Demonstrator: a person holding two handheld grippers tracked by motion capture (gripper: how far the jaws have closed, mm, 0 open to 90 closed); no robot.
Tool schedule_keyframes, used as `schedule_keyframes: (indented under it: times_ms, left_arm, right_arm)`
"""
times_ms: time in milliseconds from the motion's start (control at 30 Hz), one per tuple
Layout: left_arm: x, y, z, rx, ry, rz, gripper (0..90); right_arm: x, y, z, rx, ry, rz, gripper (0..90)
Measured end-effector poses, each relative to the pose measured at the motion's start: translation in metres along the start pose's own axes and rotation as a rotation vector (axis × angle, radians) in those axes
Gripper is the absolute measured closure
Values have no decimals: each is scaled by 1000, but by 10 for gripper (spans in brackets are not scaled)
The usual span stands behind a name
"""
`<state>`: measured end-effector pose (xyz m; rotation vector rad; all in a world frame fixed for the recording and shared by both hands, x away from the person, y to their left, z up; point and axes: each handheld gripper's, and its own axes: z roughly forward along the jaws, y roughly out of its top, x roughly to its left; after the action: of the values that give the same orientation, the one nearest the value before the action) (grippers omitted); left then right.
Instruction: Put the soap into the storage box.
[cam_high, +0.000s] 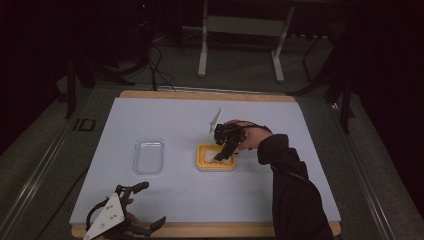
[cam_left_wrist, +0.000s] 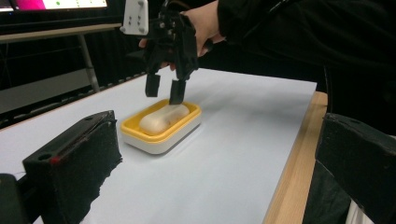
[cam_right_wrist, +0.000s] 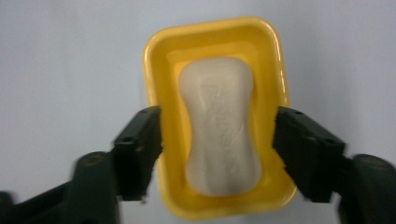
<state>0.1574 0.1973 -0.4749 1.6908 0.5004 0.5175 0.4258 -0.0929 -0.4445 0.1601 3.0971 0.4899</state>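
The white table sheet bears a yellow soap dish right of centre, a clear lid at its 9 o'clock. The soap bar lies inside the dish; its embossing is unreadable. The right gripper hovers above, jaws apart, clear of the soap. The left gripper, at 7 o'clock, is spread, empty.

In the high view, the soap dish is partly covered by the right gripper, and the bar inside is too small to be made out. The left gripper is cut off by the bottom edge, together with the hand behind it. In the left gripper view, the person's sleeve is cut by the top and right edges. In the right gripper view, the embossed lettering on the soap is too blurred to be read.
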Motion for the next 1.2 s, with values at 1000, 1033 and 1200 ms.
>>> schedule_keyframes:
  times_ms: [1000, 1033, 1200]
  left_arm:
    - [-2, 0, 2, 5, -3, 3, 1]
    - [-2, 0, 2, 5, -3, 4, 1]
    - [-2, 0, 3, 6, -3, 3, 0]
  right_arm:
    - [5, -72, -33, -125, -225, 449, 137]
    - [7, -75, -32, -124, -233, 469, 136]
    - [13, -88, -31, -157, -254, 518, 136]
